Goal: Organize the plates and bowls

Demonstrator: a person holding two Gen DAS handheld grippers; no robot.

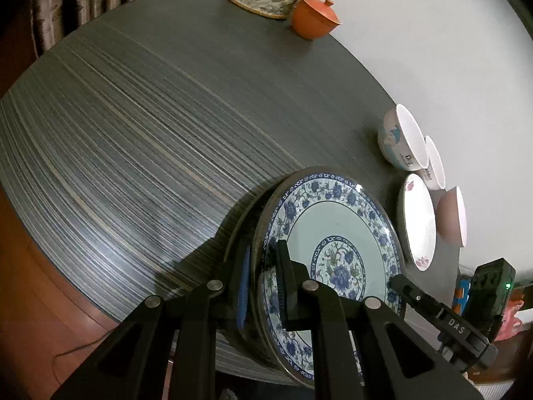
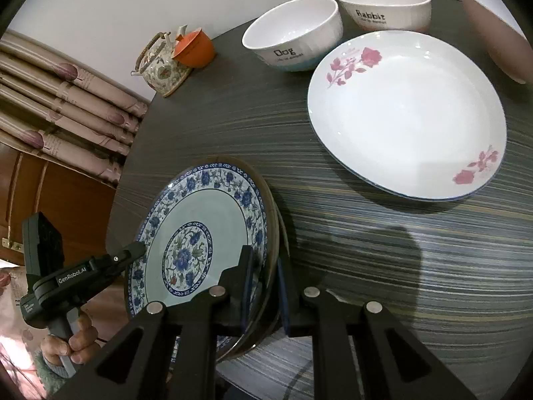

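**Blue-patterned plate gripped at two edges over the table**

Round dark striped table [image 2: 399, 250], wall behind it. Pleated curtain [image 2: 66, 110] off to one side.

White plate with pink roses [image 2: 406, 116] lies flat on the table, near the far edge. Blue-and-white floral plate [image 2: 203, 230] is tilted on edge, at the table's near rim, well apart from the rose plate; a brown rim shows just behind it, unclear whether a second plate.

Behind the rose plate: white bowl marked "Dog" [image 2: 293, 36], white bowl marked "Rabbit" [image 2: 383, 6], and a pink-brown bowl [image 2: 493, 30] at the frame edge.

Floral teapot [image 2: 163, 66] and small orange lidded cup [image 2: 195, 48] stand together, far side.

Left gripper [image 1: 263, 280] pinches the blue plate's rim. Right gripper [image 2: 266, 286] pinches the opposite rim. A hand [image 2: 80, 340] holds the left gripper's handle.
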